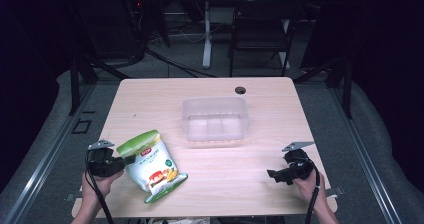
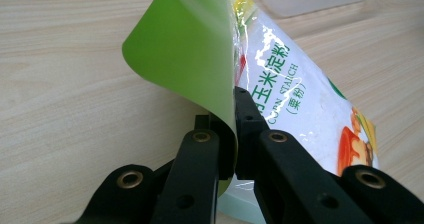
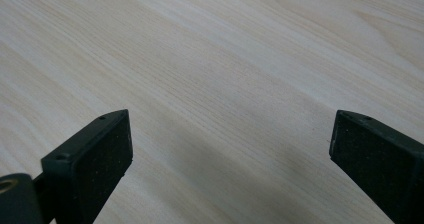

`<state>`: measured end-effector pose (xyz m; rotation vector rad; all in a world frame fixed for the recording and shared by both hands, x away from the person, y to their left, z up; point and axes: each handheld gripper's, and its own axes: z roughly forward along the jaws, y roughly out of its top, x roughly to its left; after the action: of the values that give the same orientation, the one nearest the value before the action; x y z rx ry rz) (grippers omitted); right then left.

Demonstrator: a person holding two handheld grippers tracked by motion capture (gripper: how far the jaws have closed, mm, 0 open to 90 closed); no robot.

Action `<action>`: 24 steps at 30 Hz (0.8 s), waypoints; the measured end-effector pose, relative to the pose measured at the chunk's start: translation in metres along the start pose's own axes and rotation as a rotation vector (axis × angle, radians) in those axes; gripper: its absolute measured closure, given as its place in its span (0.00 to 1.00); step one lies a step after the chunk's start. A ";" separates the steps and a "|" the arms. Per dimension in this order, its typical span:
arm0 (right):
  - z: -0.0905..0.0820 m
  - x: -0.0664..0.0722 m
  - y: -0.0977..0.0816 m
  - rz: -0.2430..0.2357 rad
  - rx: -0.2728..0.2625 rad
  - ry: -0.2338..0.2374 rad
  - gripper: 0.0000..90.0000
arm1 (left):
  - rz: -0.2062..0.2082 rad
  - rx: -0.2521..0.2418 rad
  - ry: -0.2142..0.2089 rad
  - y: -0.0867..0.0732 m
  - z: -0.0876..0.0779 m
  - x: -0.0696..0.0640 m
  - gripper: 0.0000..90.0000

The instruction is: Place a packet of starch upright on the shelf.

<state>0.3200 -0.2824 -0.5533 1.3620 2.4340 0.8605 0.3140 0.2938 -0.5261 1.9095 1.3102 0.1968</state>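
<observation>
At the near left edge of the wooden table (image 1: pixel 150 91), the left gripper (image 1: pixel 121 161) is gripped by the person's left hand (image 1: pixel 100 181), and its jaws are clamped tight on the green top edge of a corn starch bag (image 1: pixel 150 166). In the left gripper view the green flap of the bag (image 2: pixel 190 54) is seen pinched flat between the two black jaws, curling upward, while the white printed face runs off to the right over the tabletop. From above, the bag is seen lying tilted at the near left of the table, green end toward the gripper.

Over at the near right, the right gripper (image 1: pixel 274 174) is held low by the right hand (image 1: pixel 307 184), jaws spread wide with bare wood grain between them.

Farther back, a clear plastic container (image 1: pixel 215 118) is set near the table's centre, well apart from the bag. Beyond the table, a dark folding chair (image 1: pixel 262 31) is visible.
</observation>
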 end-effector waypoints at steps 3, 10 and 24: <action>0.001 0.001 -0.001 0.015 -0.019 -0.004 0.03 | 0.001 -0.010 -0.006 0.001 -0.002 -0.001 0.99; 0.000 0.000 0.000 0.001 0.001 0.000 0.03 | 0.017 -0.032 -0.006 0.004 -0.007 -0.006 1.00; -0.001 0.000 0.000 0.002 -0.001 -0.002 0.03 | 0.037 -0.067 -0.021 0.012 -0.015 -0.014 1.00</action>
<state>0.3195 -0.2828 -0.5527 1.3638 2.4309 0.8610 0.3086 0.2885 -0.5032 1.8753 1.2401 0.2355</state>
